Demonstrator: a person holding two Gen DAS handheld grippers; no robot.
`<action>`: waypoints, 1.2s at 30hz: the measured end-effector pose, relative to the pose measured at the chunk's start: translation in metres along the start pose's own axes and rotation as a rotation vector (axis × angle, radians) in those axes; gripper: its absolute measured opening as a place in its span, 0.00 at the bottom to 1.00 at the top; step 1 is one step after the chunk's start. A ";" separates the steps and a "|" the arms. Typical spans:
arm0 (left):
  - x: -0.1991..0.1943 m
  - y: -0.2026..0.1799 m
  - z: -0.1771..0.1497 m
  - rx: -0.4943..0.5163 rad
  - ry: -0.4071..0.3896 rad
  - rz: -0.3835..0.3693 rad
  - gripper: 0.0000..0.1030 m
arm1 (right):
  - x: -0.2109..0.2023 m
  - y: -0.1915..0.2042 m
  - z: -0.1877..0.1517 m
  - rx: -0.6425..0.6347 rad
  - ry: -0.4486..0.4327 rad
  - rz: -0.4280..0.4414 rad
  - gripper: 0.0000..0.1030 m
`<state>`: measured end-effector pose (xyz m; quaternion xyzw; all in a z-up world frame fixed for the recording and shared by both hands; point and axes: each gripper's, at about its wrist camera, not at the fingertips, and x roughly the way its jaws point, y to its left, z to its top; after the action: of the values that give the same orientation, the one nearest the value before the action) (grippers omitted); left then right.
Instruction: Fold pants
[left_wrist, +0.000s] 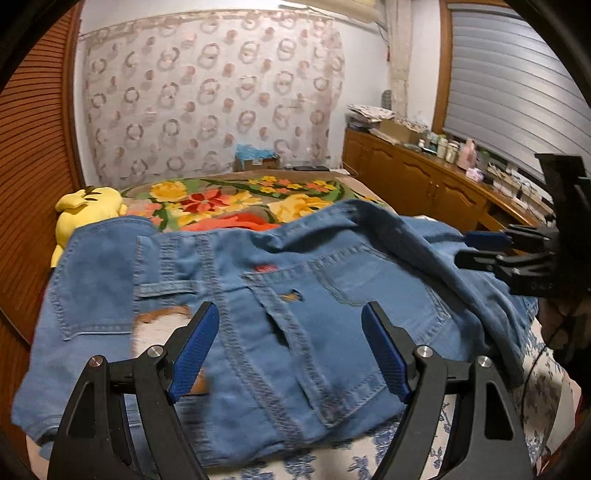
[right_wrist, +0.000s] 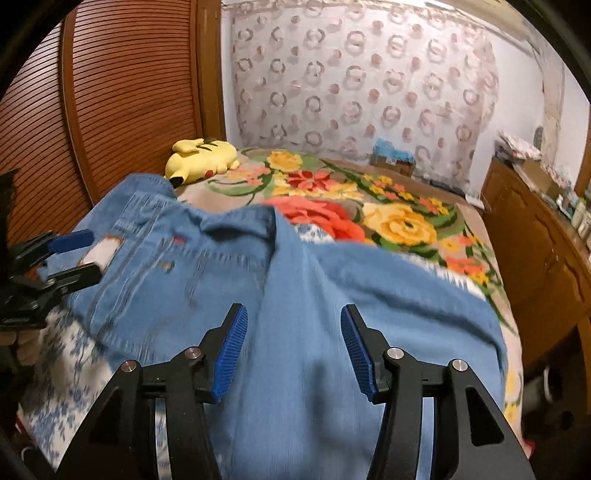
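Blue denim pants lie on the bed, back pockets and waistband up, with a leg rumpled over their right side. My left gripper is open above the waistband area and holds nothing. My right gripper is open over the pant leg and holds nothing. The right gripper also shows at the right edge of the left wrist view. The left gripper shows at the left edge of the right wrist view, next to the waistband.
A flowered blanket covers the bed behind the pants. A yellow plush toy lies at the bed's far left. A wooden slatted door stands on the left. A cluttered wooden cabinet runs along the right.
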<state>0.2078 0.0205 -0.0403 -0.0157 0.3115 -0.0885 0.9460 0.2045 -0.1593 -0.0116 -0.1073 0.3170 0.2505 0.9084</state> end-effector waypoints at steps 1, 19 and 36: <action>0.003 -0.003 -0.001 0.006 0.007 -0.002 0.78 | -0.005 -0.001 -0.006 0.004 0.008 0.000 0.53; 0.032 -0.021 -0.019 0.047 0.087 -0.036 0.78 | -0.033 -0.003 -0.043 0.056 0.136 0.010 0.45; 0.039 -0.018 -0.015 0.031 0.122 -0.054 0.78 | -0.066 -0.046 -0.002 0.022 0.027 -0.122 0.06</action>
<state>0.2269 -0.0042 -0.0743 -0.0039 0.3667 -0.1196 0.9226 0.1836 -0.2248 0.0302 -0.1196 0.3251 0.1896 0.9187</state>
